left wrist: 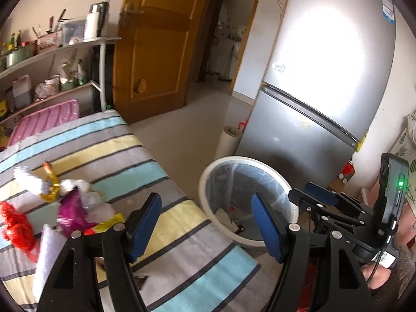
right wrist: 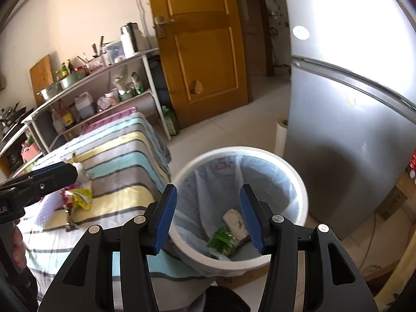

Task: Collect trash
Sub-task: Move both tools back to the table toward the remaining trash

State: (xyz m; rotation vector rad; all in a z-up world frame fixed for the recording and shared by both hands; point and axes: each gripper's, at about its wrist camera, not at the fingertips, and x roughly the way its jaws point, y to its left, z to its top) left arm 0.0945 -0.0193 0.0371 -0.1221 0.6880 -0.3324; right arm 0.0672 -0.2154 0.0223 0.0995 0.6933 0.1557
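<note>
A white trash bin (left wrist: 208, 171) with a clear liner stands on the floor beside the striped table; it also shows in the right wrist view (right wrist: 303, 189). Inside it lie a green wrapper (right wrist: 221, 240) and a white scrap (right wrist: 232, 218). A pile of trash lies on the striped cloth: a magenta wrapper (left wrist: 71, 212), white tissue (left wrist: 28, 180), a red mesh (left wrist: 15, 225) and a yellow wrapper (right wrist: 82, 197). My left gripper (left wrist: 205, 223) is open and empty, between the table edge and the bin. My right gripper (right wrist: 208, 217) is open and empty above the bin.
A silver fridge (left wrist: 325, 83) stands right behind the bin. A paper roll (left wrist: 227, 140) leans by the fridge. A shelf rack (right wrist: 104, 83) with bottles and pots lines the left wall. A wooden door (left wrist: 156, 41) stands open beyond the striped table (left wrist: 117, 153).
</note>
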